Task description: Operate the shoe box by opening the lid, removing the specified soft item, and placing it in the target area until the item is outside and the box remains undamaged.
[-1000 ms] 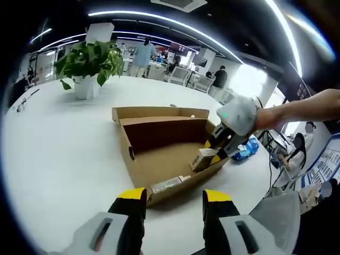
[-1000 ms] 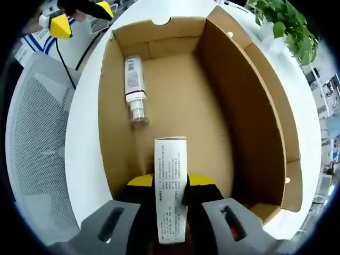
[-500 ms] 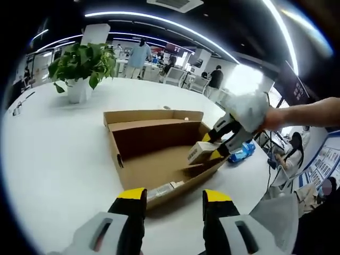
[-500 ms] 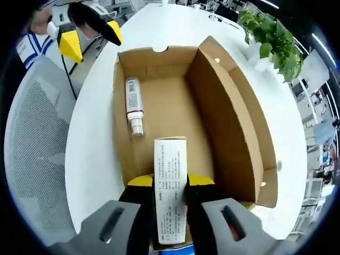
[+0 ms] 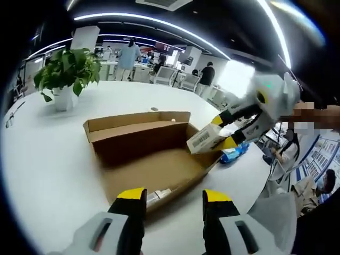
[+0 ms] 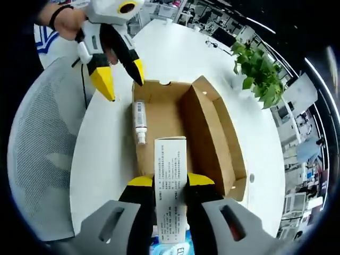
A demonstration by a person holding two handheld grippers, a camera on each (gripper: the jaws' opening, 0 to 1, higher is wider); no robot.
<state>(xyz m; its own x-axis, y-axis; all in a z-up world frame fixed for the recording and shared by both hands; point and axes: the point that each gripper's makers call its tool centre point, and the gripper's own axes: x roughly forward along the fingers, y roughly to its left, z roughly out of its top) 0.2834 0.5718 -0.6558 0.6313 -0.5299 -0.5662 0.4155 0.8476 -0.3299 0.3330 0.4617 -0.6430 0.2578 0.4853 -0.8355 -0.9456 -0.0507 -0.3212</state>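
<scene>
Our right gripper, clamped on the small white carton, now holds it above the shoe box, clear of the rim; our left gripper hangs open, empty, near the box's front edge.

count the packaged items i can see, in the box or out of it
2. A small white carton is clamped in the right gripper, lifted above the shoe box. A tube-like bottle lies on the box floor. Others may be hidden.

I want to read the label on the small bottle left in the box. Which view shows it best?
The right gripper view: the bottle lies whole on the box floor. The left gripper view catches only a sliver behind the box's near wall.
</scene>
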